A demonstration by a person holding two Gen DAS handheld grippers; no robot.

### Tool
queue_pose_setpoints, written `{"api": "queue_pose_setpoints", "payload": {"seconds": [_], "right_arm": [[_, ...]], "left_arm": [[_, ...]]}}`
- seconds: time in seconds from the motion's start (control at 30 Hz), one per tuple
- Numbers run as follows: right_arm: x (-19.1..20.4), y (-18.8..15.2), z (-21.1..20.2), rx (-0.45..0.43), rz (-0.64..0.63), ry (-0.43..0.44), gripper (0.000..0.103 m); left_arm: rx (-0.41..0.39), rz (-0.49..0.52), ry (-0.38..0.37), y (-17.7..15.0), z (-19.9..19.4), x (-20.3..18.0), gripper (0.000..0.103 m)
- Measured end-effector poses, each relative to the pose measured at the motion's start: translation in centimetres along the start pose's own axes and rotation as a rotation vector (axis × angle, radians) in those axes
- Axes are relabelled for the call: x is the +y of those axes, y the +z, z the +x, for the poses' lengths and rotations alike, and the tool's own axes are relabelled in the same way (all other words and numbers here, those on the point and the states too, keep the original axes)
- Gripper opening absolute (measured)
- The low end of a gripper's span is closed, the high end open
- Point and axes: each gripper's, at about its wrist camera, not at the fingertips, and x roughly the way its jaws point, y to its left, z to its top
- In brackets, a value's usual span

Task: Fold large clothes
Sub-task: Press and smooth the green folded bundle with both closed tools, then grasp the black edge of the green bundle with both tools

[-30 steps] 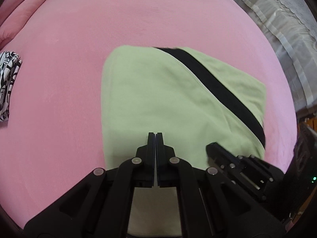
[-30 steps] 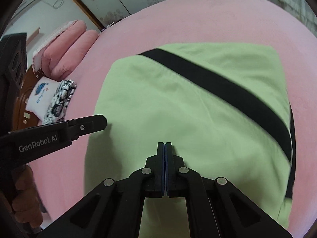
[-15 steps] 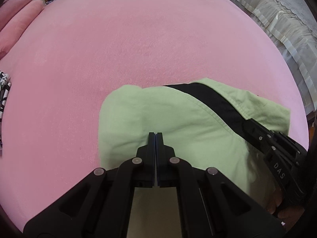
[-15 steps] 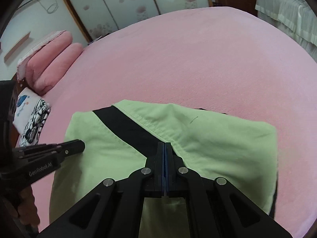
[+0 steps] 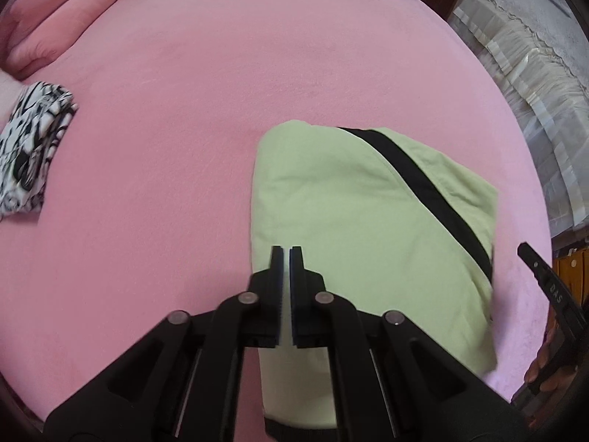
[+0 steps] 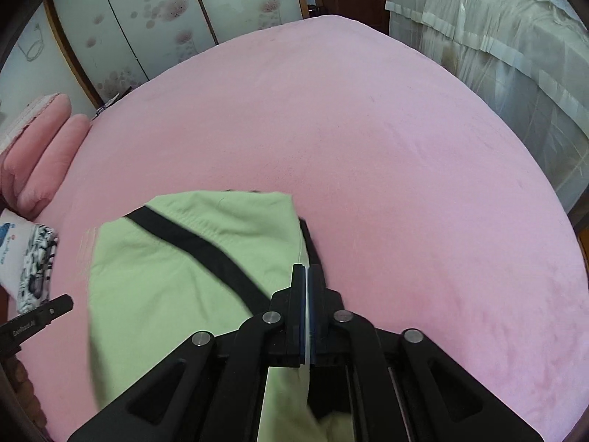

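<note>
1. Hovering over the near left edge of the green garment [image 5: 349, 221]: left jaws [image 5: 286, 254], pressed almost together with only a thin slit showing. Cloth runs beneath them, but I cannot tell whether any ply is pinched.
2. Right jaws [image 6: 306, 272]: likewise all but closed, now at the garment's right edge, where a black strip of it pokes out. Green fabric shows under my linkage, blurred; whether it is gripped I cannot tell.
3. Change noted: a second ago both pairs of jaws sat side by side over the middle of the garment, which filled both views. They have since drawn apart to opposite edges and pulled back, and much more bed shows around the cloth.
4. Garment, present state: a compact packet lying flat on the near part of the pink bed [image 5: 221, 73], black stripe [image 5: 423, 180] running diagonally across its top. My judgement: this fold is laid, and either one more fold or a move to the stack comes next.
5. Person's hand [image 5: 548, 364]: at the right margin, holding the right tool.
6. Black-and-white folded cloth [image 5: 29, 140]: well apart on the left, not in the way.
7. Pink pillows [image 5: 55, 18]: far left.
8. Sliding doors with flower print [image 6: 147, 18] and pale draped furniture [image 6: 497, 37]: beyond the bed. Nothing lies between the garment and the stack.
</note>
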Motion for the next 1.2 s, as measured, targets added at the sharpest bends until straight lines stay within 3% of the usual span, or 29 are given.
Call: {"api": "queue_pose_setpoints", "payload": {"seconds": [0.07, 0.13, 0.2, 0.33, 0.4, 0.5, 0.6, 0.7, 0.77, 0.8, 0.93, 1.2], "right_arm": [[-0.3, -1.2, -2.5, 0.029, 0.015, 0.029, 0.012], [-0.6, -2.6, -4.4, 0.071, 0.024, 0.05, 0.026], [1.5, -4.6, -5.7, 0.102, 0.021, 0.053, 0.038], [2.4, -7.8, -7.6, 0.191, 0.019, 0.073, 0.042], [2.9, -9.7, -8.5, 0.243, 0.019, 0.087, 0.057], [4.0, -11.2, -9.4, 0.263, -0.025, 0.077, 0.075], [5.1, -11.9, -10.2, 0.278, -0.083, 0.063, 0.087], [6.0, -11.7, -11.6, 0.284, -0.128, 0.042, 0.1], [6.5, -10.9, -12.4, 0.277, -0.156, 0.027, 0.102], [6.8, -10.9, -12.9, 0.274, -0.17, 0.021, 0.102], [7.3, -10.0, -14.7, 0.244, -0.216, -0.005, 0.103], [6.7, -9.4, -16.5, 0.25, -0.204, 0.039, 0.103]], "left_arm": [[0.069, -0.02, -0.016, -2.2, -2.2, 0.9, 0.001], [0.126, -0.05, -0.022, -4.0, -2.9, 0.1, 0.001], [0.154, -0.064, -0.036, -6.5, -4.1, -0.8, 0.001], [0.191, -0.034, -0.01, -12.8, -8.7, -0.1, 0.001], [0.223, -0.026, -0.031, -14.6, -10.2, -0.5, 0.001], [0.252, -0.001, -0.023, -16.3, -11.9, -1.1, 0.001], [0.238, 0.027, -0.023, -16.9, -13.8, -2.5, 0.002], [0.215, 0.097, 0.001, -16.7, -15.8, -4.1, 0.014], [0.187, 0.101, 0.005, -16.0, -16.8, -4.4, 0.057], [0.171, 0.096, 0.006, -15.6, -17.3, -4.4, 0.063], [0.126, 0.088, -0.004, -14.7, -19.2, -4.5, 0.065], [0.106, 0.052, 0.001, -14.5, -20.6, -3.3, 0.069]]}}
